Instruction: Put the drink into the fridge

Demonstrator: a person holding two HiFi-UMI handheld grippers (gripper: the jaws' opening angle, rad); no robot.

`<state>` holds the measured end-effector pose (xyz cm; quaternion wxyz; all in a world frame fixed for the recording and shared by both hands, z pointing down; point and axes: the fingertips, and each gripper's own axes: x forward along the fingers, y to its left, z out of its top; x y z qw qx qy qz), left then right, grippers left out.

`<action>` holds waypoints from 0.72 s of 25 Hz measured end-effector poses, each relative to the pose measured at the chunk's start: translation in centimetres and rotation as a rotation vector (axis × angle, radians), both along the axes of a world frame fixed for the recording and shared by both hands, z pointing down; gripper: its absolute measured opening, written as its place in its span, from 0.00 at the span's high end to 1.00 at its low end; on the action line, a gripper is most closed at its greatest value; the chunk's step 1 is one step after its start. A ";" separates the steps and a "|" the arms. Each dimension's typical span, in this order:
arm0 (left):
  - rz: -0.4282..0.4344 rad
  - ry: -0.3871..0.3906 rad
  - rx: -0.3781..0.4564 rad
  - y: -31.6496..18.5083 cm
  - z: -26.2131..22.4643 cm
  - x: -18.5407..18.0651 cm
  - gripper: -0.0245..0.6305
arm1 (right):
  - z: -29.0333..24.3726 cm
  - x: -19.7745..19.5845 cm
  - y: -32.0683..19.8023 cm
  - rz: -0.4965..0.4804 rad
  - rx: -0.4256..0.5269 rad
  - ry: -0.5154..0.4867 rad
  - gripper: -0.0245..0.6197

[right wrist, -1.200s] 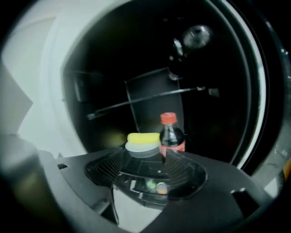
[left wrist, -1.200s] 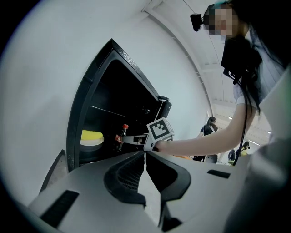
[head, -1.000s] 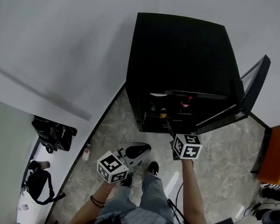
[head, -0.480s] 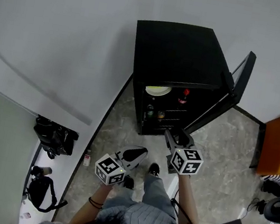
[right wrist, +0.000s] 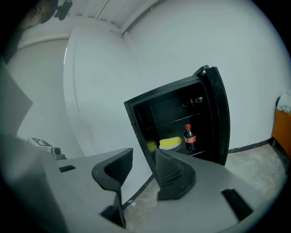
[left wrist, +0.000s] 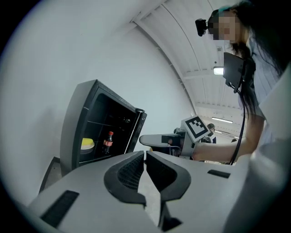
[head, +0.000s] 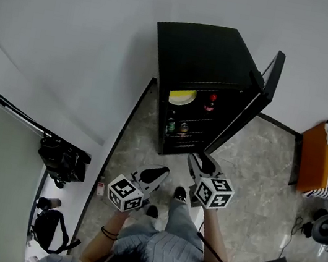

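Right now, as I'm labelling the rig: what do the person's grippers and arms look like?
The left gripper and right gripper match: pale grey bodies, black ribbed claw pads, each with a white cube bearing black square markers. The person wears a grey ribbed top with short sleeves and a dark band on the left wrist.

I'm seeing soft, even light washing the pale walls [head: 75, 30], while the fridge [head: 208, 60] interior is reading dark. A ceiling light [left wrist: 219, 70] is glaring in the left gripper view. Both gripper views are bending and blackening at their edges, with the near jaws blurring.
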<state>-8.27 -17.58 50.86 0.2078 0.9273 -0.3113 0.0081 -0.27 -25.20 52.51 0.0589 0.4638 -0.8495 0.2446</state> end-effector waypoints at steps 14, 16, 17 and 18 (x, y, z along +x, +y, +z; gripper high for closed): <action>0.065 0.010 -0.051 7.2 1.8 -2.1 0.95 | 0.7 -1.2 10.8 0.059 -0.056 -0.001 0.72; 0.065 0.014 -0.057 7.9 1.9 -2.0 0.95 | 0.6 -1.0 11.9 0.060 -0.060 -0.002 0.73; 0.066 0.015 -0.059 8.2 1.9 -1.9 0.95 | 0.6 -0.9 12.4 0.059 -0.063 -0.003 0.73; 0.067 0.015 -0.062 8.5 1.9 -1.7 0.95 | 0.5 -0.8 12.9 0.060 -0.065 -0.003 0.73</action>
